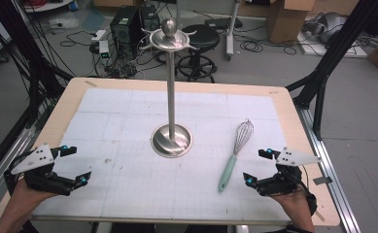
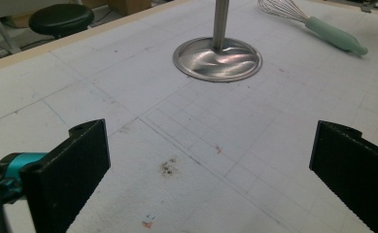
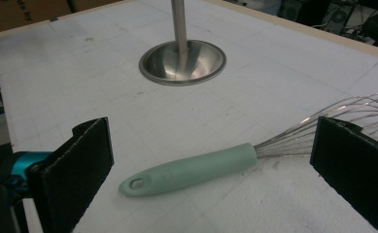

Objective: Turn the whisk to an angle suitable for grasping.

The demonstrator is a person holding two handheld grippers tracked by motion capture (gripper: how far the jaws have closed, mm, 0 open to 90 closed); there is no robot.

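Note:
A whisk (image 1: 234,155) with a mint-green handle and wire head lies flat on the white gridded mat, right of centre. A tall steel stand (image 1: 171,131) with a round base, thin pole and hooked top rises from the middle of the mat. My right gripper (image 1: 261,167) rests near the front right edge, open, just right of the whisk handle (image 3: 189,170), which lies ahead of its jaws. My left gripper (image 1: 74,165) sits at the front left, open with nothing between its jaws. In the left gripper view the stand base (image 2: 217,58) and whisk (image 2: 335,37) lie far ahead.
The white mat (image 1: 128,116) covers most of the wooden table (image 1: 70,92). Beyond the table's far edge stand a black stool (image 1: 199,39), computer boxes and floor cables. Black frame legs rise at both sides. A small dark stain (image 2: 168,167) marks the mat.

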